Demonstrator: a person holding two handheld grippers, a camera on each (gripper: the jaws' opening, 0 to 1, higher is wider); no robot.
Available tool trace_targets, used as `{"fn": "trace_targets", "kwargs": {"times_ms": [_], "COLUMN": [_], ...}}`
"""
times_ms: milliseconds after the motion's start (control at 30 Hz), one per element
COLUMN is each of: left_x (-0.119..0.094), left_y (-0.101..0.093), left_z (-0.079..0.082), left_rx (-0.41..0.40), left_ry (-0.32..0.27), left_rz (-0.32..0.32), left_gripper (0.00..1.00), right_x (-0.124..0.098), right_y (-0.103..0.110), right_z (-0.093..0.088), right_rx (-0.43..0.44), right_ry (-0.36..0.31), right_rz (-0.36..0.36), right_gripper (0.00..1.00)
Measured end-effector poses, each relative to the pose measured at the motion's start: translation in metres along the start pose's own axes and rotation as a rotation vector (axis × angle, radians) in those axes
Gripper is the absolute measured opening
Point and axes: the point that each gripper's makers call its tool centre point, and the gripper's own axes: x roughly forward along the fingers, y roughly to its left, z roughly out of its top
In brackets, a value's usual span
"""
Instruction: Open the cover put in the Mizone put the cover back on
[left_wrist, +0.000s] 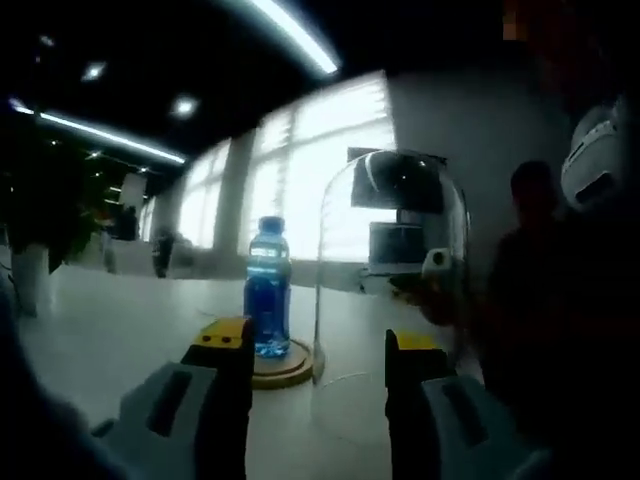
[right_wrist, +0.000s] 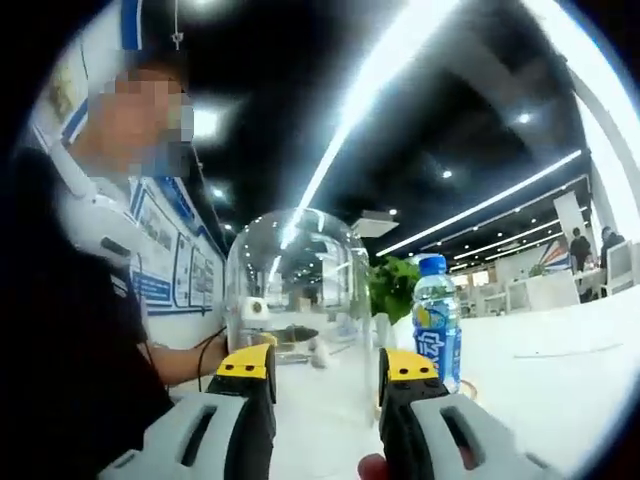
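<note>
Fingers first: on our left gripper (left_wrist: 318, 358) the two yellow-tipped fingers (left_wrist: 222, 340) stand spread apart with nothing between them, so that one's released. Same story on our right gripper (right_wrist: 325, 366), whose fingers (right_wrist: 248, 364) are parted and not pinching anything we can see, though the clear stuff right in front makes it hard to tell whether the tips touch it.

So where's the Mizone? The blue bottle (left_wrist: 267, 288) stands upright on a round wooden base (left_wrist: 285, 366) on the white bench (left_wrist: 110, 330), cap on top. From the left gripper view the clear dome cover (left_wrist: 392, 270) is off the base, sitting just beside the bottle with its lower edge next to the wooden disc. We can't tell if the cover rests on the bench or hangs a bit above it. In the right gripper view the bottle (right_wrist: 436, 318) shows past the right finger and the cover (right_wrist: 292, 290) sits beside it, straight ahead between the fingers.

Behind the cover there's a person (right_wrist: 95, 260) in dark clothes close by. Beyond the bottle we've got a leafy green plant (right_wrist: 396, 285), bright windows (left_wrist: 310, 170) and long ceiling light strips (right_wrist: 385, 85).
</note>
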Motion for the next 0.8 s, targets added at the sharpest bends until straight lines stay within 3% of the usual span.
{"fn": "trace_targets", "kwargs": {"times_ms": [167,233,533,667,800], "left_x": [0.002,0.004,0.005,0.005,0.010], "left_y": [-0.007,-0.006,-0.009,-0.018,-0.026], "left_z": [0.000,-0.003,-0.013,-0.012,-0.013], "left_rx": [-0.008,-0.013,0.019,-0.009,-0.023], "left_ry": [0.003,0.021,0.053,0.050,0.082], "left_rz": [-0.077,-0.084,-0.089,-0.132,-0.173], "left_gripper": [0.55,0.59,0.67,0.63,0.57], "right_x": [0.003,0.003,0.014,0.016,0.024], "right_y": [0.005,0.009,0.011,0.017,0.023], "right_z": [-0.003,-0.004,-0.008,-0.008,-0.013], "right_rx": [0.022,0.050,0.053,0.065,0.048], "right_ry": [-0.010,-0.025,-0.018,0.001,0.070], "right_rz": [0.043,0.070,0.070,0.119,0.161], "right_gripper": [0.42,0.43,0.44,0.45,0.53]}}
